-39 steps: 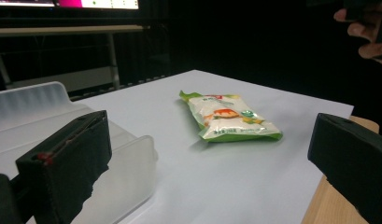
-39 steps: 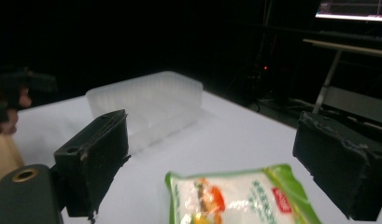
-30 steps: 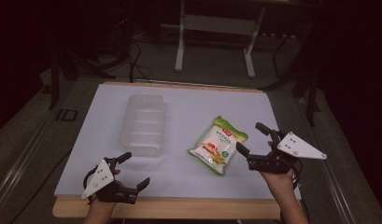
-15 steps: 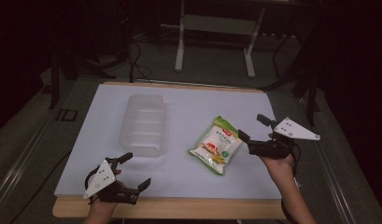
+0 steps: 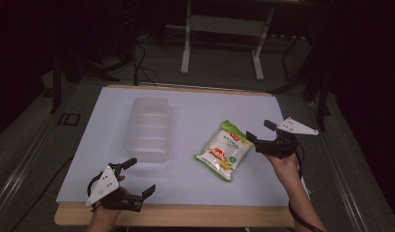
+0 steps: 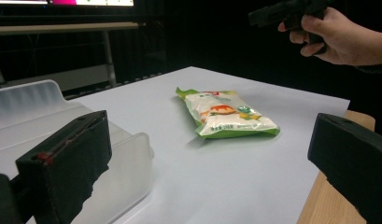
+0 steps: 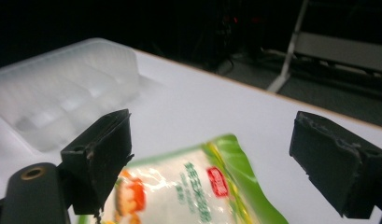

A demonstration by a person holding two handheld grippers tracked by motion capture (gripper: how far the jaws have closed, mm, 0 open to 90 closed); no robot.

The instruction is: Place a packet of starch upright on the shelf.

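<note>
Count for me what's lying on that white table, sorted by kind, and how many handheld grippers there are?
Green and white plastic snack bag: 1
Clear ribbed plastic container: 1
Black two-jaw handheld grippers, left gripper and right gripper: 2
Total: 4

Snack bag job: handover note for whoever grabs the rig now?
Right gripper: open, fingers apart, hovering at the snack bag's right edge, holding nothing.
Left gripper: open, idle at the near table edge.
Snack bag lies flat on the white tabletop; clear plastic container sits to its left, apart from it.
Done: approach to the bag. Left: likely grasp it and move it.
</note>
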